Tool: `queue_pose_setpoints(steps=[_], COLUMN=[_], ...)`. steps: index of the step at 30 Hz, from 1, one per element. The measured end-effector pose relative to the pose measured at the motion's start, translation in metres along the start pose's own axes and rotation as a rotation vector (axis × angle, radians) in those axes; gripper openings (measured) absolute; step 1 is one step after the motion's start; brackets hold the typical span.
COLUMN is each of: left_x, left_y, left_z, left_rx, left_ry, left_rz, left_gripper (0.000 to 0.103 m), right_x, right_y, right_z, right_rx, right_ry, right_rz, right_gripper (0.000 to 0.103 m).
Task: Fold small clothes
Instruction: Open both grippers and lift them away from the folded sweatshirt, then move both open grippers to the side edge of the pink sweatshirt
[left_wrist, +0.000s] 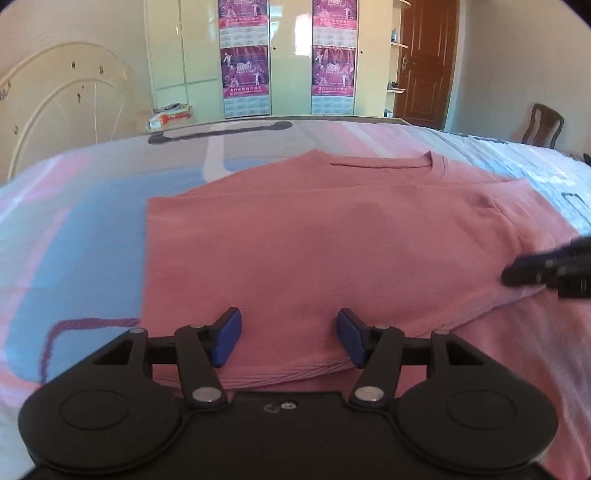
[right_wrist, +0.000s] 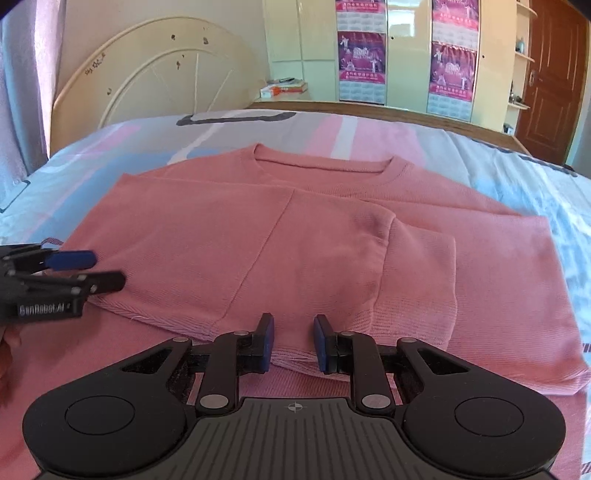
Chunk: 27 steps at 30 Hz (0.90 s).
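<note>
Garment: a pink sweater (right_wrist: 295, 236) is laid flat on the bed (right_wrist: 517, 177), neckline at the far side, both sides folded in over the body, seemingly to form a narrow panel.
Sleeve: a ribbed cuff (right_wrist: 417, 273) is seen lying over the middle, kept inside the outline.
Left gripper (left_wrist: 288, 338): jaws are set well apart, with nothing between them, over the near hem.
Right gripper (right_wrist: 293, 341): jaws are partly open, astride a bunched ridge of hem, not closed on it.
Judged purpose: both tools are placed at the hem, probably for lifting it toward the collar.
Fabric: fine rib knit, soft, matte, edges straight.
Bedsheet: smooth, pastel blocks.
</note>
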<state>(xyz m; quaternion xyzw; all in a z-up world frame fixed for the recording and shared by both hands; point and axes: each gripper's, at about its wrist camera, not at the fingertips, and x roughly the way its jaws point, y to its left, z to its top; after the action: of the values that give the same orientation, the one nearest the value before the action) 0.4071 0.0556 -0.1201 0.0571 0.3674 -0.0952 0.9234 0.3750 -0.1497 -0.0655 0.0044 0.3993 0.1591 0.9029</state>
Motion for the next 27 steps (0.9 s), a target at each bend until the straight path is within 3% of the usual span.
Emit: queue_pose_setpoints(steps=[4, 6, 7, 11, 13, 15, 18, 27], left_x=[-0.003, -0.006, -0.008, -0.014, -0.015, -0.014, -0.013, -0.012], left_y=[0.016, 0.023, 0.026, 0.041, 0.043, 0.044, 0.046, 0.046], left_z=[-0.003, -0.006, -0.007, -0.014, -0.013, -0.012, -0.012, -0.014], left_rx=[-0.045, -0.044, -0.04, -0.043, -0.039, -0.039, -0.028, 0.015], left_ry=[0.008, 0.01, 0.012, 0.014, 0.018, 0.022, 0.024, 0.02], left_rz=[0.017, 0.022, 0.026, 0.0, -0.012, -0.02, -0.033, -0.06], left_gripper=[0.058, 0.058, 0.058, 0.058, 0.058, 0.058, 0.058, 0.058], right_x=[-0.004, -0.003, -0.006, -0.024, -0.03, -0.016, -0.014, -0.011], right_y=[-0.008, -0.023, -0.028, -0.038, -0.036, -0.045, -0.05, -0.031], right_z=[0.006, 0.001, -0.001, -0.001, -0.001, -0.005, -0.012, -0.009], right_rx=[0.044, 0.087, 0.1, 0.172, 0.155, 0.186, 0.191, 0.125], right_ry=[-0.014, 0.004, 0.006, -0.03, -0.052, 0.03, 0.021, 0.056], right_rz=[-0.068, -0.067, -0.069, -0.067, -0.138, -0.179, -0.163, -0.249], right_gripper=[0.021, 0.011, 0.001, 0.0, 0.0, 0.0, 0.0, 0.0])
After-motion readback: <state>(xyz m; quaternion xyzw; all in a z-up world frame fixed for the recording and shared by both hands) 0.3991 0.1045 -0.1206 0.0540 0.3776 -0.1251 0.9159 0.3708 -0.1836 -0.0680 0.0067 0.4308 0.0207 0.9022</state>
